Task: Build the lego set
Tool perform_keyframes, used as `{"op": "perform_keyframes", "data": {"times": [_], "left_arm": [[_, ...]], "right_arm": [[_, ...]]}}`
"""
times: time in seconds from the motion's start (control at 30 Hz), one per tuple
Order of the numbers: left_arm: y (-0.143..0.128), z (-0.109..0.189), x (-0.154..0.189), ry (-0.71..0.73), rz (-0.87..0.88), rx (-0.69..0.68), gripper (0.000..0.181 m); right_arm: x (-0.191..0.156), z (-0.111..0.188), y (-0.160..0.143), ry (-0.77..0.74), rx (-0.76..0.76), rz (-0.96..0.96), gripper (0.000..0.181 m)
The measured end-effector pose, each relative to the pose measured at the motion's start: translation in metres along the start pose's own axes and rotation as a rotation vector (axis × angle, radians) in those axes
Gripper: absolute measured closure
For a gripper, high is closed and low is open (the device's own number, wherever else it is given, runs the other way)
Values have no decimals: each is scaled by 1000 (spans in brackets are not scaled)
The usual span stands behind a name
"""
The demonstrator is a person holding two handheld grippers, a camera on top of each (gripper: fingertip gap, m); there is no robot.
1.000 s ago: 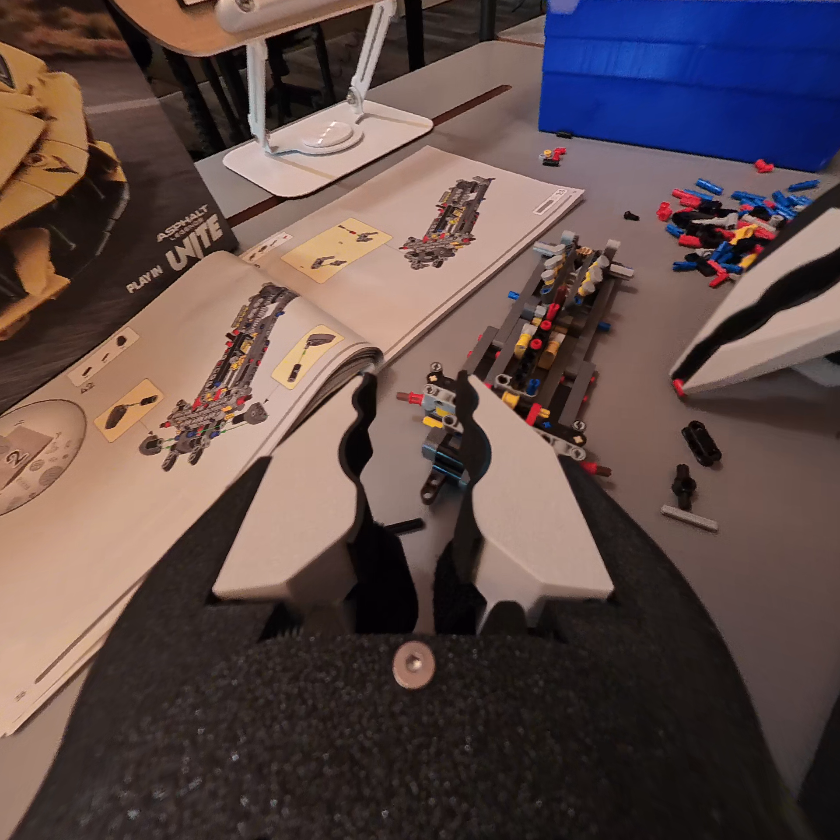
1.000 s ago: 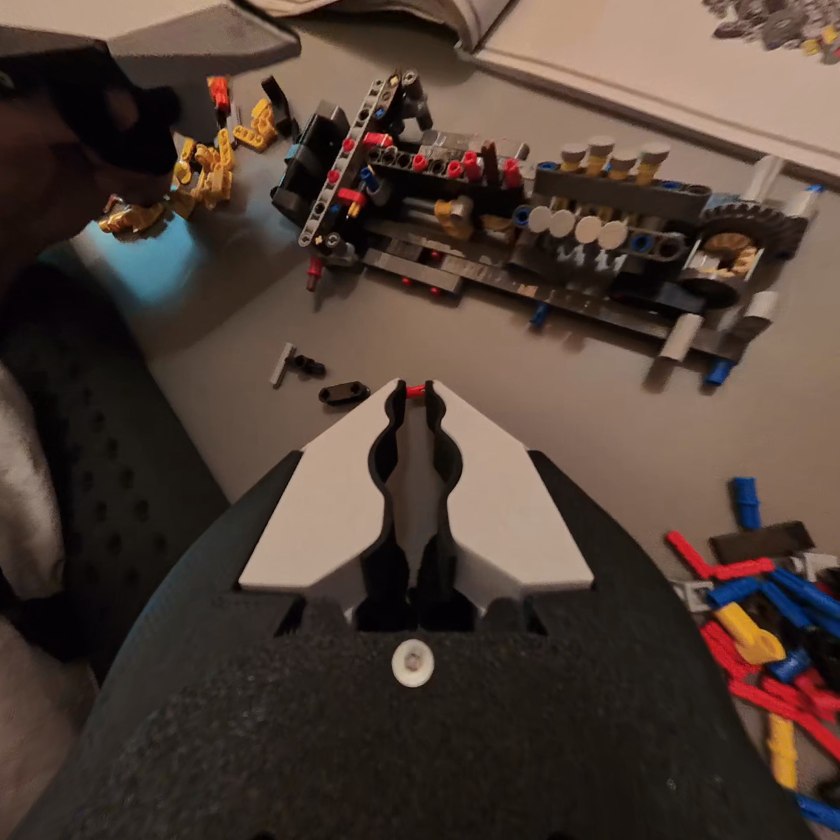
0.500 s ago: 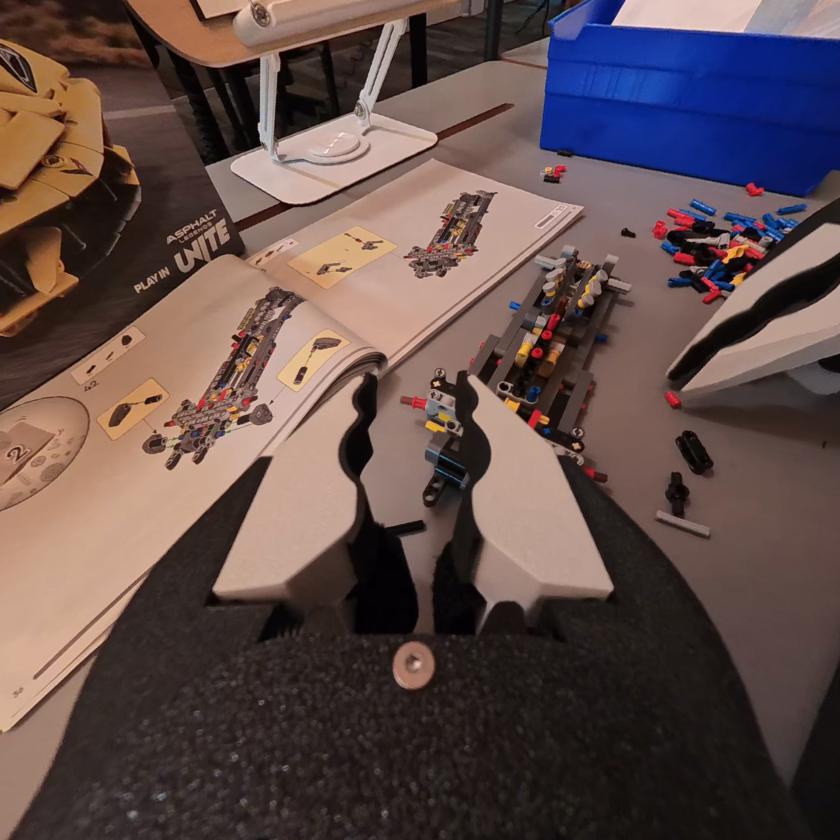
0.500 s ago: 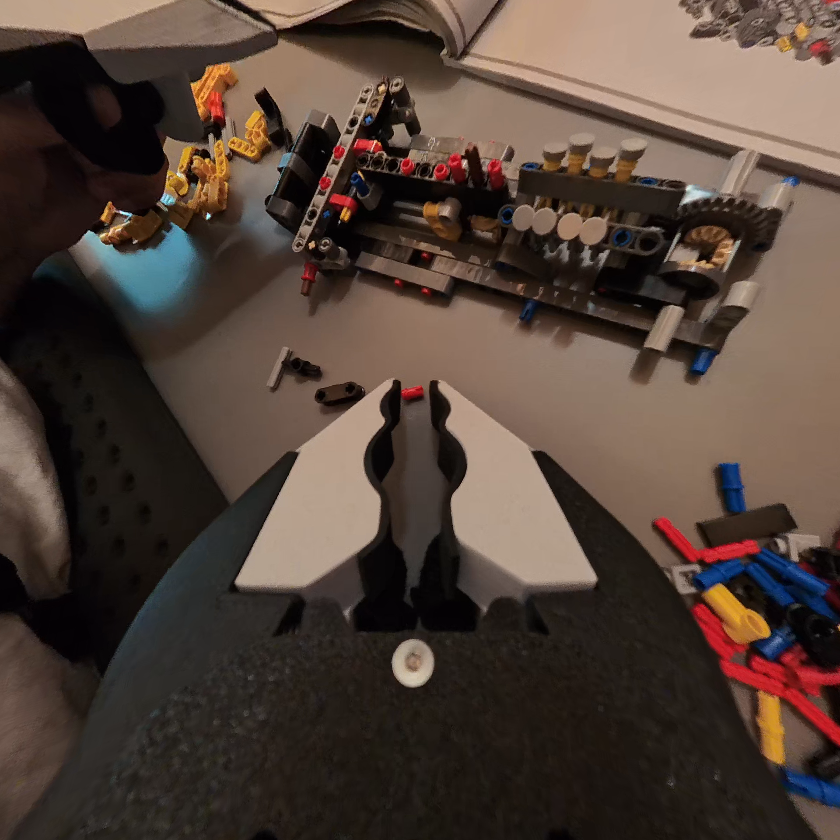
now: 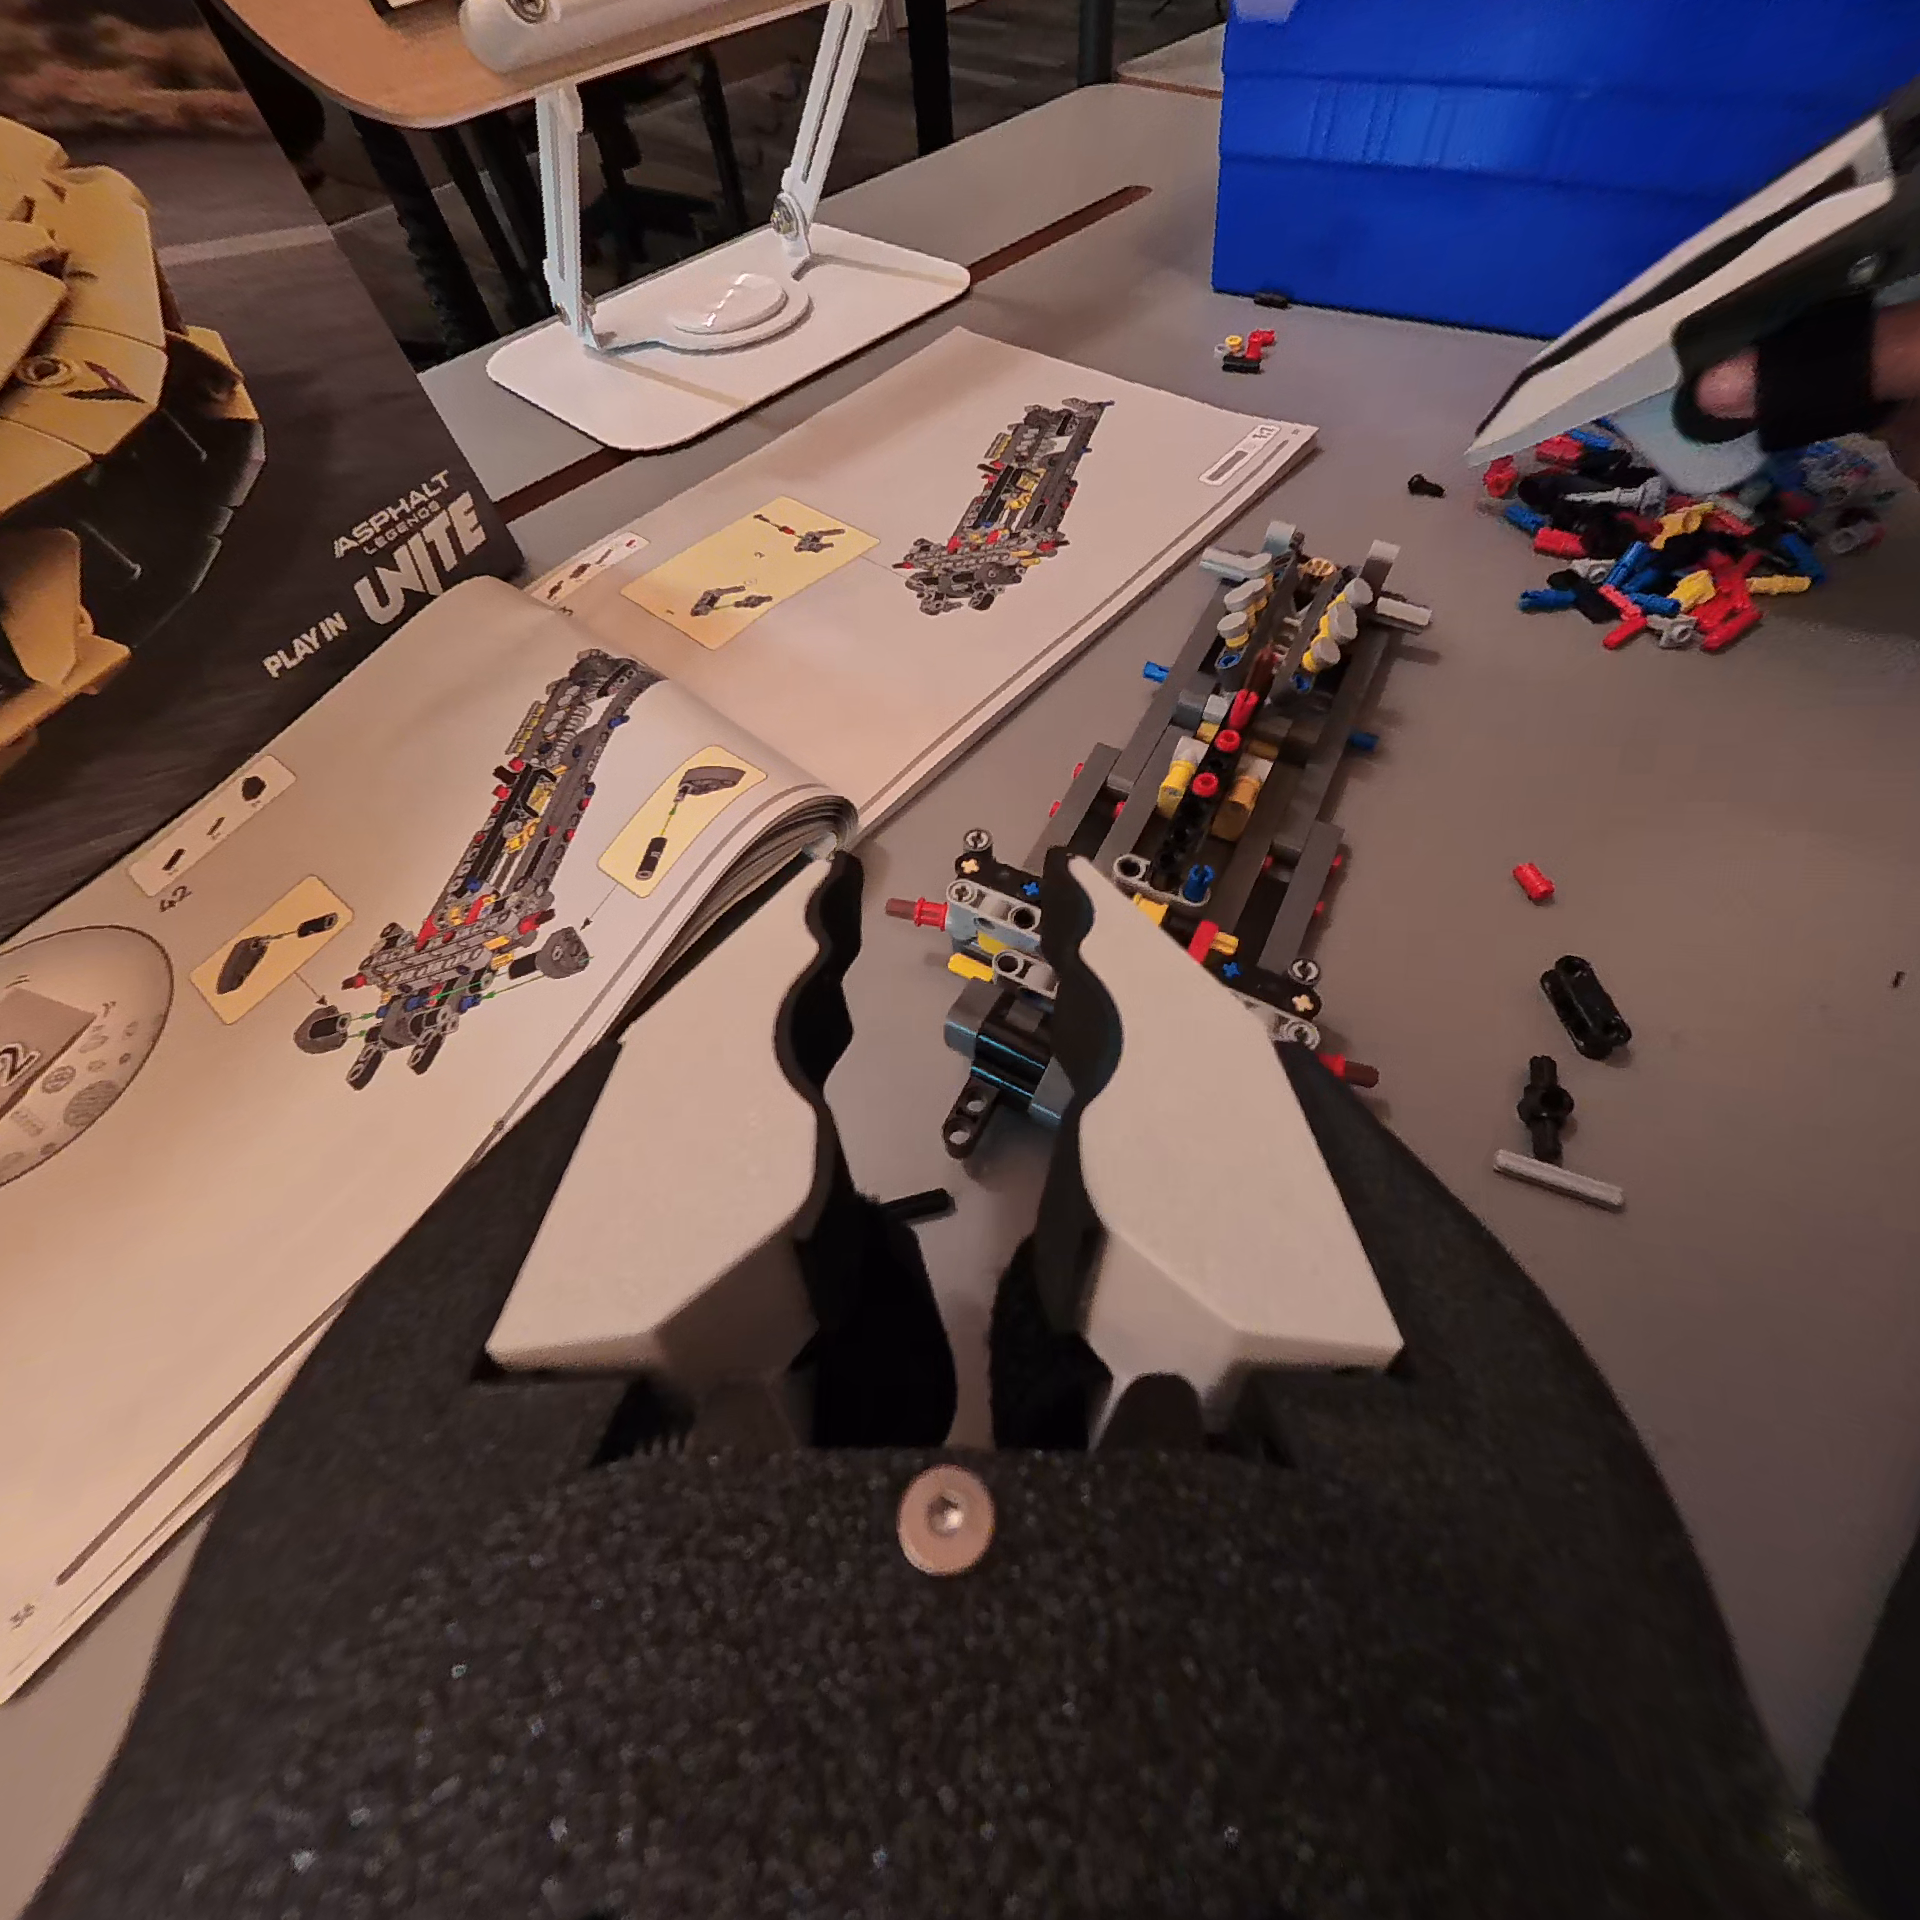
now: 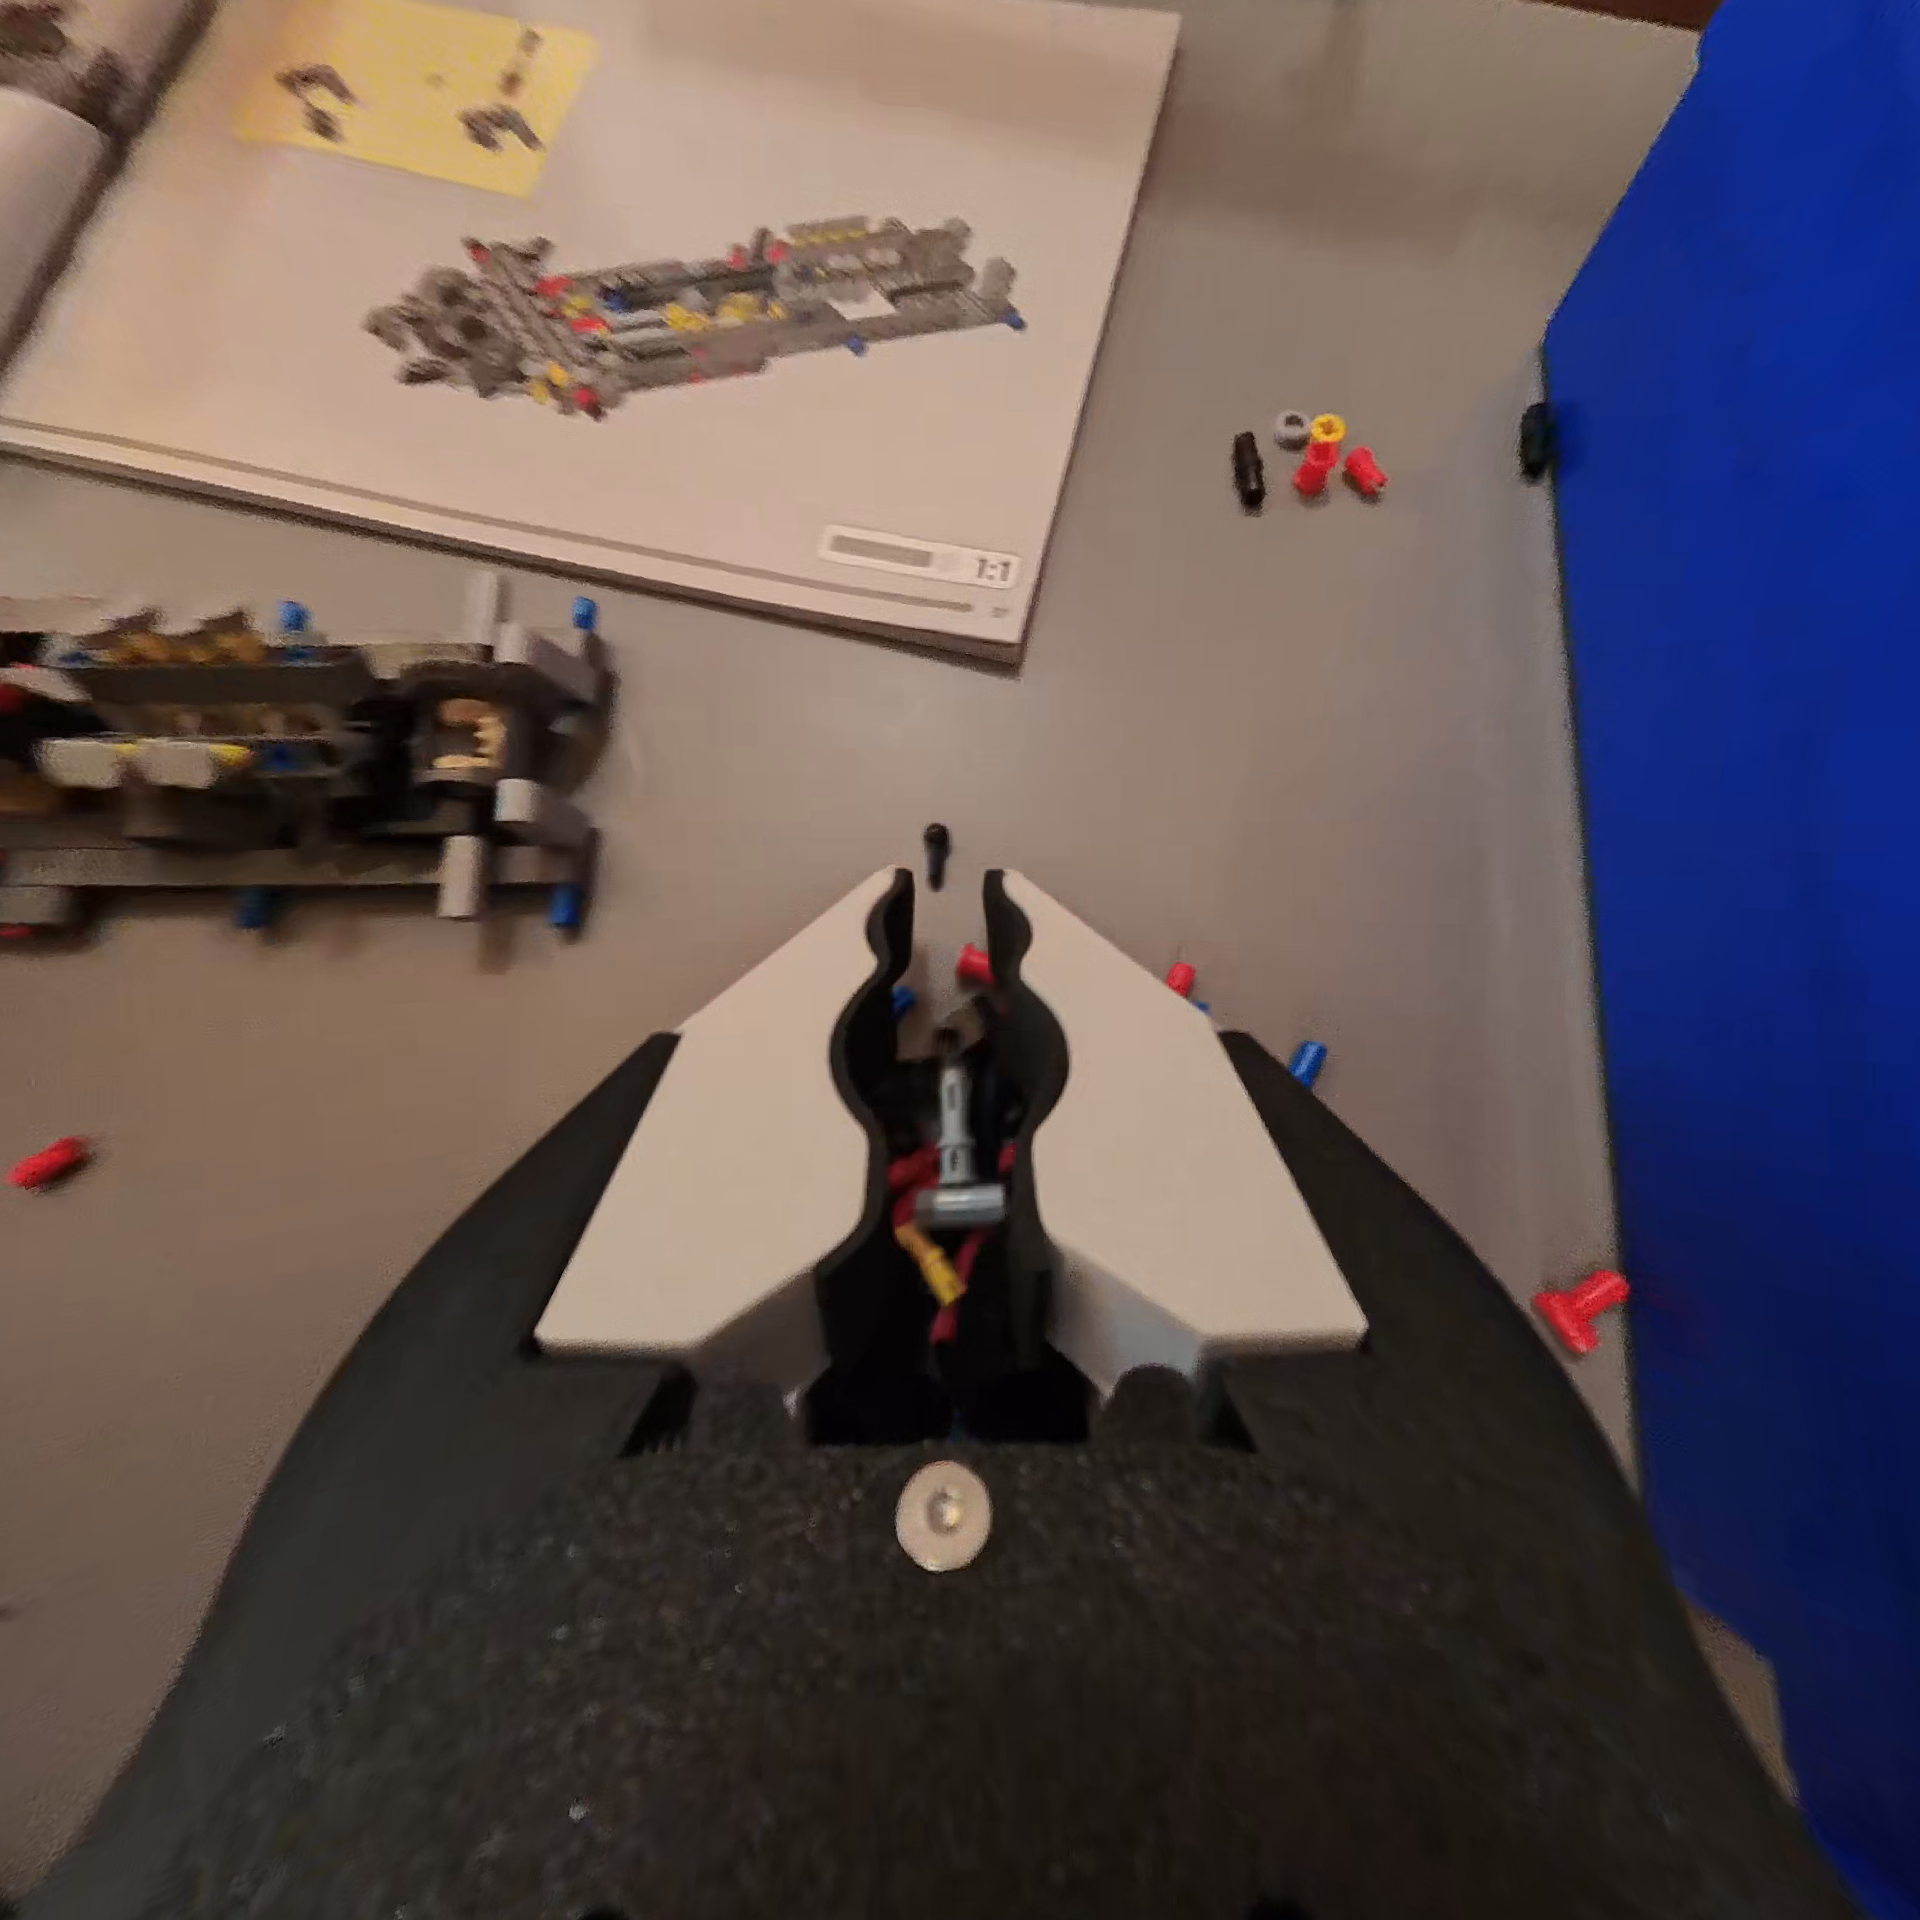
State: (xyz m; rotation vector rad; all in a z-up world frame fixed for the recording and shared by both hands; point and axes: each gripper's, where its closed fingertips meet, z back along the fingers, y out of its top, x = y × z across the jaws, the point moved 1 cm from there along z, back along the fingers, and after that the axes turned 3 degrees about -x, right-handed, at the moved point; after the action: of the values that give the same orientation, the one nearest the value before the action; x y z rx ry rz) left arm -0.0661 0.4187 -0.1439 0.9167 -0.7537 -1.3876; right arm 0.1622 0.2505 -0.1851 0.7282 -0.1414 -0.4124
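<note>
My left gripper (image 5: 951,894) hung with its jaws parted and nothing between them, poised over the near end of the half-built chassis (image 5: 1236,769), which lay flat on the grey table (image 5: 1714,831) just beside the open instruction booklet (image 5: 582,748). My right gripper (image 6: 948,883) also stood apart and empty, its fingers (image 6: 1122,1143) straddling the edge of the loose parts pile (image 5: 1662,561), on the far side of the chassis from the booklet; a grey pin-like piece (image 6: 958,1153), with red and yellow bits under it, showed through the gap but was not pinched, and a small black pin (image 6: 935,852) lay just past the tips. Between chassis and pile sat a stray red pin (image 5: 1532,881), a black link (image 5: 1584,1006), a black connector (image 5: 1543,1103) and a grey axle (image 5: 1558,1179). Beyond the pile stood the blue bin (image 5: 1507,156); beyond the booklet, a white stand (image 5: 727,332) and the set's box (image 5: 125,468). I judged the chassis light but stiff along its length, with protruding pins and axles likely to pop loose, so best clamped across the solid side beams near the middle. The loose pins looked hard, smooth and apt to squirt from the pads; I would take one across its barrel, squarely.
</note>
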Motion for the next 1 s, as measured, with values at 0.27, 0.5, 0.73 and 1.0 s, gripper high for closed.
{"op": "perform_keyframes", "data": {"times": [0.27, 0.5, 0.73, 1.0], "left_arm": [[0, 0, -4, 2, 15, 1, 148], [-1, -1, -4, -1, 18, -1, 148], [1, 0, -4, -2, 21, 6, 149], [1, 2, -4, 7, 17, 11, 149]], "right_arm": [[-2, -16, -2, 47, -59, 16, 174], [-18, -5, 3, 112, -27, 65, 180], [-140, 41, -34, 552, -72, 441, 180], [-163, 26, -53, 465, -134, 469, 179]]}}
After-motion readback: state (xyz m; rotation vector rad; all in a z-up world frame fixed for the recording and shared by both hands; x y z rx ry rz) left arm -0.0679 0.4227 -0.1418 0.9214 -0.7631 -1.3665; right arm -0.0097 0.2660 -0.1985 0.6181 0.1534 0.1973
